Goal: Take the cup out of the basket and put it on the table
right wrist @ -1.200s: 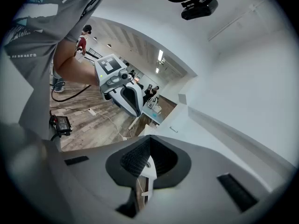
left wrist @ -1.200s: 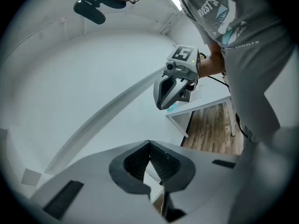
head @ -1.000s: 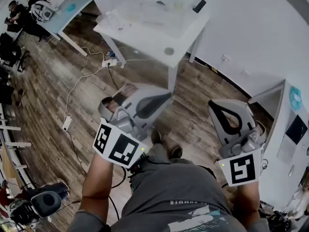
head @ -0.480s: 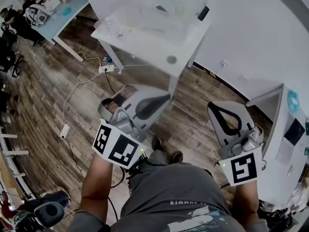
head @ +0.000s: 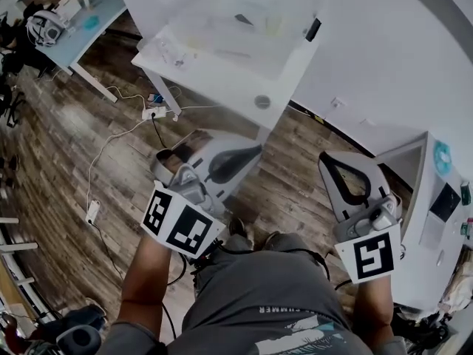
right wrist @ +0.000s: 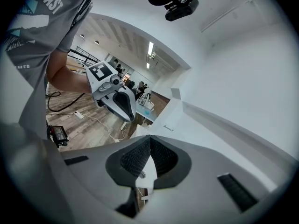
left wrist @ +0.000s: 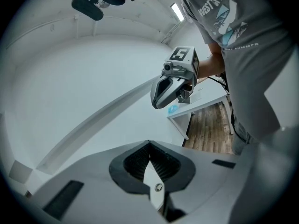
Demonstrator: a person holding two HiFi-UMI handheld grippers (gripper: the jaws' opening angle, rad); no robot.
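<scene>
A white table (head: 222,76) stands ahead of me with a translucent basket (head: 236,13) on it. The basket's contents are washed out and I cannot make out a cup. My left gripper (head: 253,152) is held at waist height over the wooden floor, short of the table, shut and empty. My right gripper (head: 329,161) hangs level with it on the right, also shut with nothing in it. In the left gripper view the jaws (left wrist: 149,143) meet at the tips; in the right gripper view the jaws (right wrist: 150,136) meet too.
A dark flat object (head: 313,29) and a small grey disc (head: 262,101) lie on the table. A power strip (head: 153,113) with cables lies on the floor beneath. A white cabinet (head: 432,198) stands at right, and a light-blue table (head: 81,28) far left.
The table and basket have drawn a little nearer in the head view, and the floor has slid past below. Both grippers keep the same pose and stay shut.
</scene>
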